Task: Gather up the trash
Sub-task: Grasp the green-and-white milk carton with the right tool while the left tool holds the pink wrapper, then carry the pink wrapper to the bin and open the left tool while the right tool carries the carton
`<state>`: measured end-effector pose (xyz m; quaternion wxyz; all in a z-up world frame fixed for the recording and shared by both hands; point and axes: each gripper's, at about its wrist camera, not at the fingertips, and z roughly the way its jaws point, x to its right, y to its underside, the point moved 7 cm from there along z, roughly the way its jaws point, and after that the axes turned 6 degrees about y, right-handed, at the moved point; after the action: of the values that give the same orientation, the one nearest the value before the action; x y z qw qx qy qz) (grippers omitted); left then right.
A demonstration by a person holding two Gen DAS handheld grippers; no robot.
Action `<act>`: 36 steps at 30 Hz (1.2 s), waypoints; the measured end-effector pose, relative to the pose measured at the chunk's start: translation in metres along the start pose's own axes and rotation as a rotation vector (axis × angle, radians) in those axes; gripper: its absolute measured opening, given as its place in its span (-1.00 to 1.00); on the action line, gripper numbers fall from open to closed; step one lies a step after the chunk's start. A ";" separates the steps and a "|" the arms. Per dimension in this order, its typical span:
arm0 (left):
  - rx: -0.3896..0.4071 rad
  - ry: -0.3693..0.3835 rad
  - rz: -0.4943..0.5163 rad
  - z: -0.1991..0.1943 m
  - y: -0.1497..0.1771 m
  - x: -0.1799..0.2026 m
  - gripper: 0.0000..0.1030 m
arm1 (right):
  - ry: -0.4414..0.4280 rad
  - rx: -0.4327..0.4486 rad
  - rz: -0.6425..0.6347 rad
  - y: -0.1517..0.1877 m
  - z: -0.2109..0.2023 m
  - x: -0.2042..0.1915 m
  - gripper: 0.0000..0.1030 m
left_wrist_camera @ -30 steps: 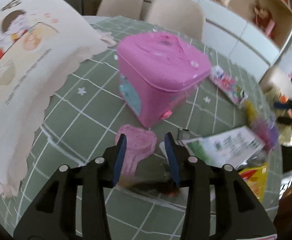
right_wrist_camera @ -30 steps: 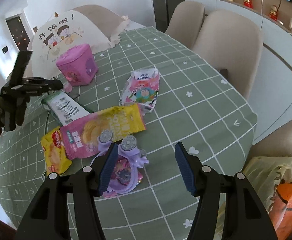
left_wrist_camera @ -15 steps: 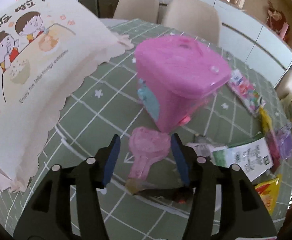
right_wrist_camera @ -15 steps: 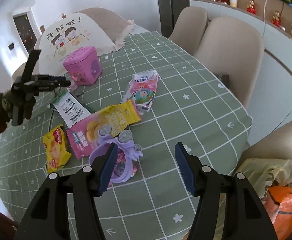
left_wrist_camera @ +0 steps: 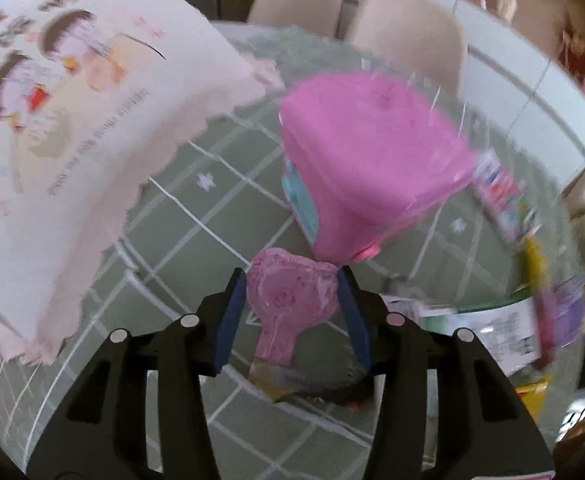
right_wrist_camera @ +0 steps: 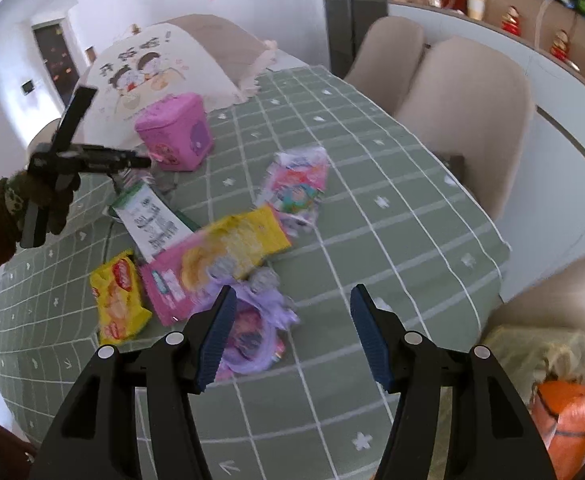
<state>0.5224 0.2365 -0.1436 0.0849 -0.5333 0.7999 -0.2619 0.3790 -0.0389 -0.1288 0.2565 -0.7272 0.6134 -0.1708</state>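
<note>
The left gripper (left_wrist_camera: pixel 292 280) hangs with jaws apart on either side of a pink heart-shaped wrapper (left_wrist_camera: pixel 290 300) lying on the green checked tablecloth (left_wrist_camera: pixel 196 232), just before a pink bin (left_wrist_camera: pixel 372 164). The right gripper (right_wrist_camera: pixel 290 300) hangs wide open and empty above scattered snack wrappers (right_wrist_camera: pixel 228 256).

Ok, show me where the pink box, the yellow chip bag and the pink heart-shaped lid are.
pink box (left_wrist_camera: pixel 372 148), left wrist view, on its top face.
yellow chip bag (right_wrist_camera: pixel 119 300), right wrist view, middle of the bag.
pink heart-shaped lid (left_wrist_camera: pixel 292 294), left wrist view, centre of the heart, between the left gripper's fingers.
</note>
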 end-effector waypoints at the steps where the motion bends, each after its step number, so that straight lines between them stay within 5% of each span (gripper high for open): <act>1: 0.027 0.012 -0.029 -0.013 -0.003 -0.001 -0.14 | -0.008 0.005 -0.013 -0.004 0.000 -0.005 0.09; 7: 0.200 -0.004 -0.158 -0.102 -0.010 -0.003 -0.14 | -0.134 0.012 -0.157 -0.046 0.017 -0.067 0.09; 12: 0.227 -0.067 -0.233 -0.136 0.013 -0.002 -0.14 | -0.247 -0.053 -0.351 -0.058 0.050 -0.142 0.09; 18: 0.239 -0.080 -0.314 -0.155 0.064 0.000 -0.13 | -0.185 -0.114 -0.532 -0.063 0.098 -0.185 0.09; 24: 0.218 -0.092 -0.346 -0.149 0.102 0.005 -0.13 | -0.161 -0.163 -0.540 -0.066 0.123 -0.186 0.09; 28: 0.206 -0.092 -0.399 -0.141 0.120 0.008 -0.13 | -0.185 -0.147 -0.467 -0.075 0.113 -0.179 0.04; 36: 0.236 -0.136 -0.391 -0.151 0.113 0.053 -0.13 | -0.219 0.063 -0.349 -0.101 0.010 -0.149 0.02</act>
<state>0.3462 0.2713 -0.0650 0.1477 -0.6808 0.6378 -0.3285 0.4375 0.1204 -0.0678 0.3109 -0.8282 0.4409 -0.1519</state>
